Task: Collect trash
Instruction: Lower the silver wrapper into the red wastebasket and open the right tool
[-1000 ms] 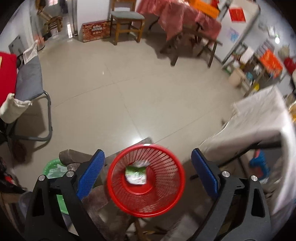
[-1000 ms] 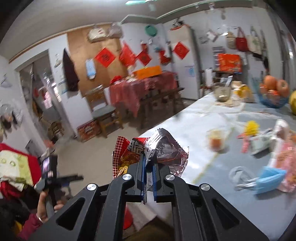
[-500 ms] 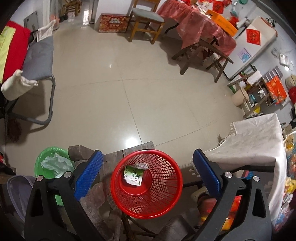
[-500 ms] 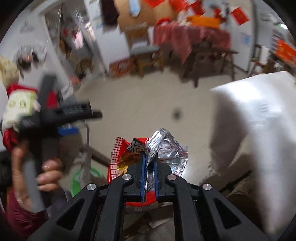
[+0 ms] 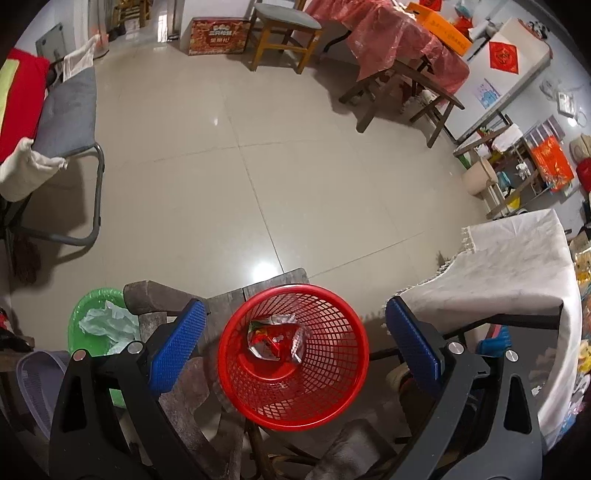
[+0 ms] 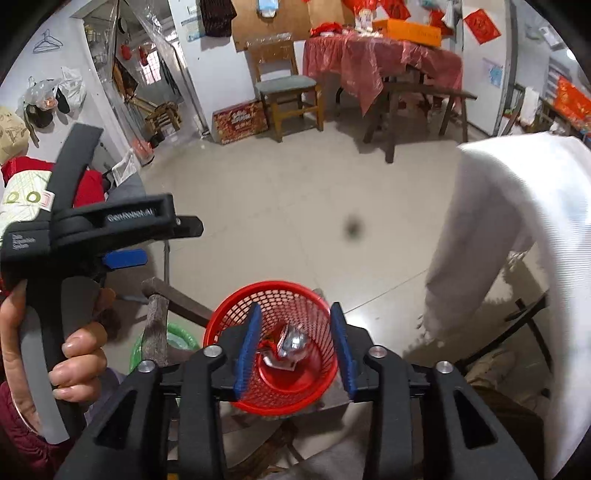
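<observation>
A red mesh basket (image 5: 325, 398) stands on a dark wooden stool, straight below both grippers. A crumpled red and silver snack wrapper (image 5: 275, 341) lies loose at its bottom. My left gripper (image 5: 295, 304) hangs over the basket, open wide, with nothing between its blue pads. In the right wrist view my right gripper (image 6: 295, 310) hovers above the same basket (image 6: 266, 391); its jaws are opening and the wrapper (image 6: 286, 345) lies below them, touching neither pad. A hand (image 6: 74, 347) holds the left gripper's handle at the left.
A green basin (image 5: 83, 314) with a plastic bag stands left of the stool. A white-clothed table (image 5: 517, 266) juts in at the right. A grey folding chair (image 5: 70, 107) is at the left, a wooden chair (image 5: 284, 33) and red-covered table (image 5: 399, 44) far back.
My right gripper swung down from the table to over the basket, opened, and let the red and silver wrapper fall in. It now covers the green packet seen there before.
</observation>
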A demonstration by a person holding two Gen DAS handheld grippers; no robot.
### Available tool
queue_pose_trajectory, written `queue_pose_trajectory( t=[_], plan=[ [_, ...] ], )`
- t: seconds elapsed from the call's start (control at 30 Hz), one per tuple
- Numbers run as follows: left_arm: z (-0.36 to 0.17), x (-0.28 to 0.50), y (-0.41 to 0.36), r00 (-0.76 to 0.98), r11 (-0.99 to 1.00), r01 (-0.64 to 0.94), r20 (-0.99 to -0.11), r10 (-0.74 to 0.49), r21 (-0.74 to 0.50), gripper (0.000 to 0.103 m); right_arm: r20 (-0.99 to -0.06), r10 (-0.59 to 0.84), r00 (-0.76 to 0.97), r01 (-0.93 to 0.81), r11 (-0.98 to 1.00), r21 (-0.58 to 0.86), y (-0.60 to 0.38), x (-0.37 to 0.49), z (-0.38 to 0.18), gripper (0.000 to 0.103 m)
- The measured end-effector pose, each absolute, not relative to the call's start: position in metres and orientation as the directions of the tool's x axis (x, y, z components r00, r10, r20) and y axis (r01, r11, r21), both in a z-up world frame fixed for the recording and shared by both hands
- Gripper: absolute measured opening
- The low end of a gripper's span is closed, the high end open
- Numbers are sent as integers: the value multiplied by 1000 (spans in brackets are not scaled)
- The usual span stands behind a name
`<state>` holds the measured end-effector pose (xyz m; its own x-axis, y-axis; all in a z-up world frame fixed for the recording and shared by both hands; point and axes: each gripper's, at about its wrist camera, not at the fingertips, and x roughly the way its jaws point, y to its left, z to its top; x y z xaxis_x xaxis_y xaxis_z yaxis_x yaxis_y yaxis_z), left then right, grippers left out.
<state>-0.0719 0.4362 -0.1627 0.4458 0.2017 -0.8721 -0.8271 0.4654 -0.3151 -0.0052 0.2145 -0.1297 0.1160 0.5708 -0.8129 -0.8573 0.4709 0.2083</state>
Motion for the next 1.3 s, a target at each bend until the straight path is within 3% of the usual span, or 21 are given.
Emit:
queue_pose_trajectory(
  t=[0.4,0.63,0.83,1.3],
  plan=[
    [-142,-57,404,480,549,-780,-850,216,-301,94,-720,631,289,-810,562,167,145,1,-66,51],
    [-99,-43,346,567,696,-676,-773,284,-241,96,-602,626,496,-713,689,129,55,2,-14,67],
    [-84,-23,288,617,813,-554,-745,255,-180,96,-530,519,671,-561,823,95,-39,11,4,81],
    [-60,50,187,667,935,-318,-738,103,-157,96,-500,205,841,-168,979,118,-219,79,-7,88]
  ],
)
